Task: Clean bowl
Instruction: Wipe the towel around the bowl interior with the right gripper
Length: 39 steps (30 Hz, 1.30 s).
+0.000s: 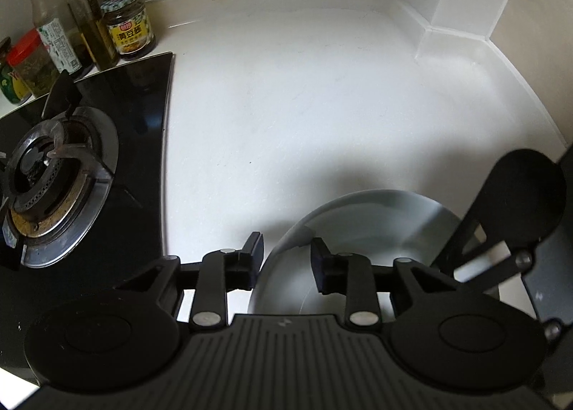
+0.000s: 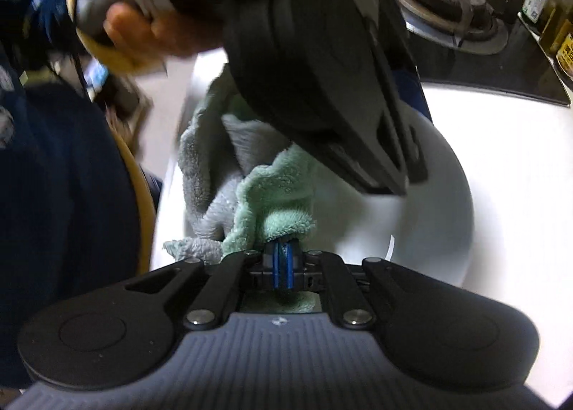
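Left wrist view showed the left gripper (image 1: 286, 252) with its fingers (image 1: 255, 249) apart, straddling the near rim of the white bowl (image 1: 376, 227) without pressing it; the bowl sat on the white table (image 1: 304, 105) beside the stove (image 1: 89, 159). Right gripper (image 2: 284, 252) had its fingers clamped on a green-grey cloth (image 2: 272, 195) over the bowl.
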{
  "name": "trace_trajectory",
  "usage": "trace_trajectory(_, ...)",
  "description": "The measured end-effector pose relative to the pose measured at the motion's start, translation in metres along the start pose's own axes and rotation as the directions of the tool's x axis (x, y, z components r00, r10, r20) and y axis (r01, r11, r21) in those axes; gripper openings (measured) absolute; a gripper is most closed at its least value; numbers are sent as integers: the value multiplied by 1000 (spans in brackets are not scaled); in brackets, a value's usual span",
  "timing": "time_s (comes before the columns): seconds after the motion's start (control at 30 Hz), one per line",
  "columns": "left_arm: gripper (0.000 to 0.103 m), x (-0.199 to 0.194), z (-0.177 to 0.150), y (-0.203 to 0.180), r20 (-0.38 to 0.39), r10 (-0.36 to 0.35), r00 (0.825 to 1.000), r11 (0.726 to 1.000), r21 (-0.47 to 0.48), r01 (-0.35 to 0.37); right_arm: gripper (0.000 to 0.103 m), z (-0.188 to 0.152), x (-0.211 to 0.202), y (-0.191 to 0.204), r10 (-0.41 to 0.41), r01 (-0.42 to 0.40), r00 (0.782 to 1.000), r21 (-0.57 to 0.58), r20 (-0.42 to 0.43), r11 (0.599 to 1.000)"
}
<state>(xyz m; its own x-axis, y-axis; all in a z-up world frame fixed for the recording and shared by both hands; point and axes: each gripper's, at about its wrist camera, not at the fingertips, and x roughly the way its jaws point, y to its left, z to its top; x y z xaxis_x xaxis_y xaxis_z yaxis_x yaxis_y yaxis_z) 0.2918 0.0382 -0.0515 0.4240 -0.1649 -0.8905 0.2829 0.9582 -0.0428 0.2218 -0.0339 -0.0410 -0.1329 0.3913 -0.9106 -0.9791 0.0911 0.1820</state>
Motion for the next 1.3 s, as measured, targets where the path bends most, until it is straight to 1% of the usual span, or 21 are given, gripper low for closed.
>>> trace_trajectory(0.1,37,-1,1,1,-3,-8,1000,1000,3,8,6,-7,-29,6,45,-51,990,44,133,998)
trace_trajectory(0.17,33,-1,1,4,-11,-21,1000,1000,-8,21,4,-8,-47,11,38,-46,985,41,166,998)
trace_trajectory(0.23,28,-3,2,10,-25,-42,999,999,-25,41,4,-8,-63,15,-17,13,986,29,165,1000)
trace_trajectory(0.27,25,-3,3,12,-29,-49,998,998,-29,48,4,-8,-75,19,-74,72,985,19,154,997)
trace_trajectory(0.33,21,-9,2,15,-31,-48,998,999,-22,47,4,-9,-88,24,-173,172,975,14,137,985)
trace_trajectory(0.4,16,-17,-1,15,-23,-30,999,1000,-5,30,4,-7,-98,26,-313,313,943,12,111,950)
trace_trajectory(0.47,11,-25,-5,13,-12,-7,1000,1000,12,7,4,-5,-99,30,-417,421,904,-18,92,907)
trace_trajectory(0.57,10,-37,-14,6,9,55,998,998,32,-56,4,3,-82,25,-531,535,845,-55,66,843)
trace_trajectory(0.63,10,-40,-21,-1,16,97,995,995,36,-97,4,9,-60,23,-601,602,798,-132,47,788)
trace_trajectory(0.67,10,-39,-24,-3,11,108,994,994,34,-108,4,11,-49,23,-626,622,779,-177,42,763)
trace_trajectory(0.77,11,-31,-34,-7,-7,123,992,992,20,-123,4,8,-24,30,-648,627,760,-319,49,711)
trace_trajectory(0.87,11,-30,-40,-7,12,125,992,992,4,-125,4,5,-1,35,-694,624,718,-499,61,601)
trace_trajectory(1.0,11,-27,-40,-1,4,101,995,995,-26,-101,4,-2,11,43,-720,585,690,-643,74,494)
trace_trajectory(1.03,11,-27,-41,0,4,95,995,995,-30,-95,4,-2,13,45,-723,576,686,-664,77,476)
trace_trajectory(1.07,11,-27,-41,0,4,90,996,995,-33,-90,4,-3,12,47,-723,573,686,-671,79,471)
trace_trajectory(1.13,11,-26,-41,4,-1,72,997,996,-48,-72,4,1,4,49,-709,591,700,-623,81,512)
trace_trajectory(1.17,10,-26,-40,5,-4,65,998,996,-53,-65,7,4,-4,50,-689,597,720,-579,82,556)
trace_trajectory(1.2,10,-25,-40,6,-7,58,998,996,-60,-59,9,6,-12,51,-659,582,749,-548,75,600)
trace_trajectory(1.23,10,-25,-40,7,-10,55,998,996,-65,-55,15,8,-19,53,-627,565,776,-517,69,642)
trace_trajectory(1.27,10,-25,-40,6,-11,55,998,996,-66,-55,26,10,-25,54,-596,544,801,-492,62,680)
trace_trajectory(1.3,10,-25,-40,6,-10,56,998,996,-67,-57,28,12,-29,57,-566,518,823,-480,53,708)
